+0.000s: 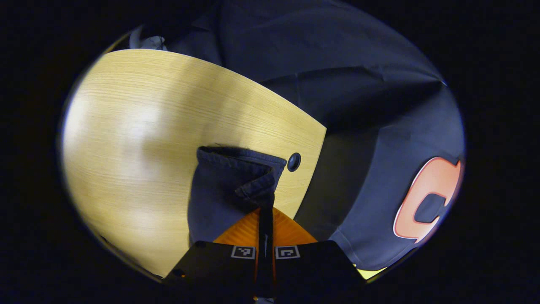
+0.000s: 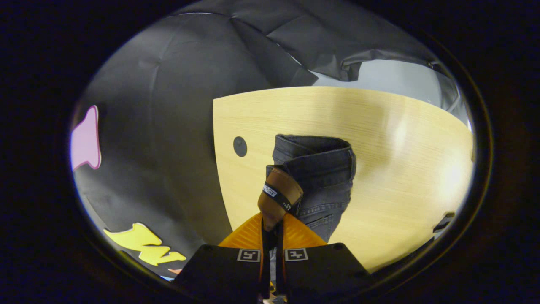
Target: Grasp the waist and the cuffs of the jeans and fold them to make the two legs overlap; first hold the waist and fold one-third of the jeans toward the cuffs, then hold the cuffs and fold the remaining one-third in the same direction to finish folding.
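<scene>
Left gripper view shows the pale wooden bench, which takes most of the picture, with the booth's black cloth wall behind its edge. On the bench lie the dark jeans. Their cuffs are lifted off the wood and bunched just in front of the left claw, whose two fingers are pressed narrow together on a fold of the cuff fabric. A small dark round hole sits in the bench, just beside the cuffs.

Right gripper view has the same bench and the cloth wall. The waist of the jeans stands up from the wood, rolled open at the top — a brown leather patch hangs at its near side. The right claw is narrow, its fingers closed on the waistband at the lower end of this patch. A dark round hole lies near the waist.
</scene>
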`<action>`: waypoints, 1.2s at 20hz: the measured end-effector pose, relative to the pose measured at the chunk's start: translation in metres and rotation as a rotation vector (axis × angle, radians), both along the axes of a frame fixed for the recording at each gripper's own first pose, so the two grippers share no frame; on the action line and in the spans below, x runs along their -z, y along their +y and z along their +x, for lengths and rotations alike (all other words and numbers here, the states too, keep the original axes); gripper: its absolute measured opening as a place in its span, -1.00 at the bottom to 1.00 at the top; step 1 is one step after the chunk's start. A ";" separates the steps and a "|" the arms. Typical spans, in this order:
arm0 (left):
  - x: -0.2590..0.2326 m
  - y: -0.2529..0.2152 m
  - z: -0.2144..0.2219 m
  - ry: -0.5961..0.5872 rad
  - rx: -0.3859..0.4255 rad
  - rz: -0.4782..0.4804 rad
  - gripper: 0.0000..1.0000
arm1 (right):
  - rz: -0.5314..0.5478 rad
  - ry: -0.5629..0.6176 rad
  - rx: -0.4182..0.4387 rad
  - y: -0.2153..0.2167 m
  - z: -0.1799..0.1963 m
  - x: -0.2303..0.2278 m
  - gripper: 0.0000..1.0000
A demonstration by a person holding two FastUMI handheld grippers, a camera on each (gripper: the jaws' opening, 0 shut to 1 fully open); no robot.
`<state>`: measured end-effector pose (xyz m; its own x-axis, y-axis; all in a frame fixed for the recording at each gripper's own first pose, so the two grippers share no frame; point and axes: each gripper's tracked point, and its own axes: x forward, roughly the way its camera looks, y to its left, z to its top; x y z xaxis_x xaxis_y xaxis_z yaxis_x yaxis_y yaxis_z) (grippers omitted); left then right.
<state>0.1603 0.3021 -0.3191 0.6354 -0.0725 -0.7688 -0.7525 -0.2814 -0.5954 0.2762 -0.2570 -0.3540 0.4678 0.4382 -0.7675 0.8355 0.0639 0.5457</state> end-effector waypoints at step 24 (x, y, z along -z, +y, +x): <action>-0.019 -0.026 0.031 0.115 0.101 0.012 1.00 | -0.074 -0.040 0.061 -0.004 0.048 0.030 -0.07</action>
<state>0.1913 0.2763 -0.3001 0.5327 -0.1223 -0.8374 -0.8403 -0.1939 -0.5062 0.3243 -0.2609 -0.3841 0.5226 0.3504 -0.7772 0.8169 0.0550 0.5741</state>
